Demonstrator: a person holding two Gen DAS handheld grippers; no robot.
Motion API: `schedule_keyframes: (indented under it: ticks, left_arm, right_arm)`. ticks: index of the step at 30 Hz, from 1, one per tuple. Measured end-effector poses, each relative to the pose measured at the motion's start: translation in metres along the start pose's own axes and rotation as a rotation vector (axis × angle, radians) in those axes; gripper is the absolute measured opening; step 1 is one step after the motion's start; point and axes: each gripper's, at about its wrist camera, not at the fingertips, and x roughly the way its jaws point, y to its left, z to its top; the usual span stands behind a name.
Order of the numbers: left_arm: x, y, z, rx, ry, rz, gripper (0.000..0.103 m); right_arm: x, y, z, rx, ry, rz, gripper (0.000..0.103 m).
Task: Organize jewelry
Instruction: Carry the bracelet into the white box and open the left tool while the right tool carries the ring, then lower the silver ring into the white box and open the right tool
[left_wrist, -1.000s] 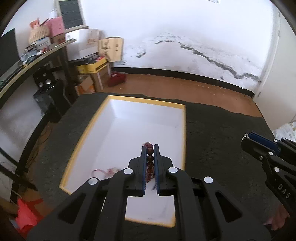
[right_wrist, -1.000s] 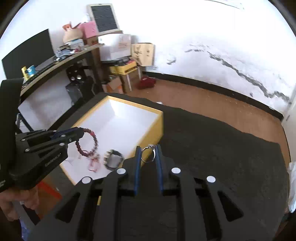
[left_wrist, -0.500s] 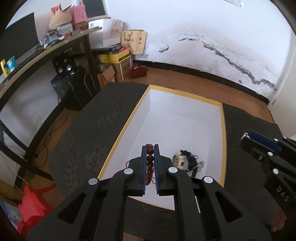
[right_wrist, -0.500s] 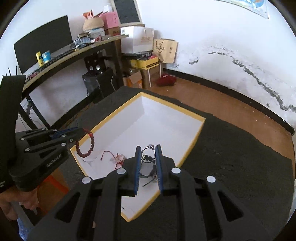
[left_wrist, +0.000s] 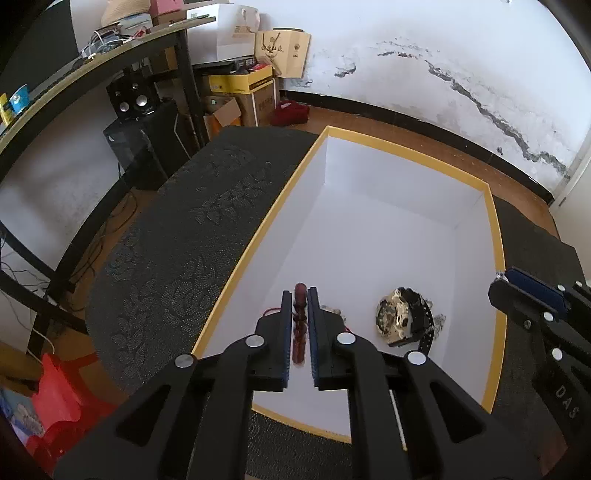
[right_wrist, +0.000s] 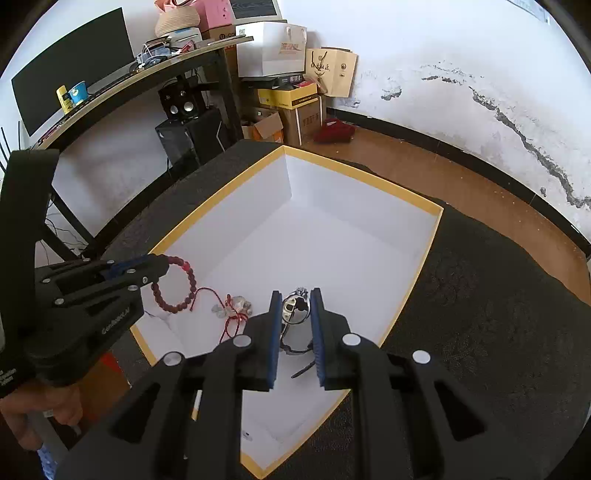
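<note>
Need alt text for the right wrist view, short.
Right gripper holds a silver ring over a white, yellow-rimmed box. At left, the left gripper's jaws are opening with a red bead bracelet between them.

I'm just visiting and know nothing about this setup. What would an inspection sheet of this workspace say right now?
Surface: dark patterned tablecloth.
Job's things: yellow-rimmed white box holds a watch and a red-string charm; a bead bracelet and a ring hang over it.
Clutter: nothing seen on the table.
Grippers: left gripper jaws opening, bracelet between the fingers; right gripper shut on the ring.
Cables: loose wires on the floor.
Surroundings: desk, speakers, cardboard boxes, cracked wall.
</note>
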Motion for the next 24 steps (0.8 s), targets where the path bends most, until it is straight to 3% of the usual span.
schedule_keyframes:
  ticks: [1, 2, 5, 13, 24]
  left_arm:
    - [0.0, -0.001, 0.001, 0.003, 0.0, 0.007, 0.052]
    - [-0.002, -0.002, 0.001, 0.005, -0.003, 0.021, 0.099]
    - [-0.013, -0.005, 0.001, 0.017, -0.065, 0.041, 0.097]
    - [-0.012, 0.004, -0.008, -0.015, -0.02, 0.012, 0.097]
    - [-0.023, -0.003, -0.027, 0.042, 0.002, -0.012, 0.097]
  right_arm:
    - [0.0, 0.0, -0.001, 0.002, 0.0, 0.001, 0.016]
    - [0.0, 0.0, -0.001, 0.003, -0.001, 0.0, 0.016]
    - [-0.002, -0.002, -0.002, 0.006, -0.005, -0.002, 0.016]
    - [0.002, -0.003, 0.004, 0.012, -0.009, -0.003, 0.016]
    - [0.04, -0.002, 0.01, 0.018, 0.05, -0.003, 0.016]
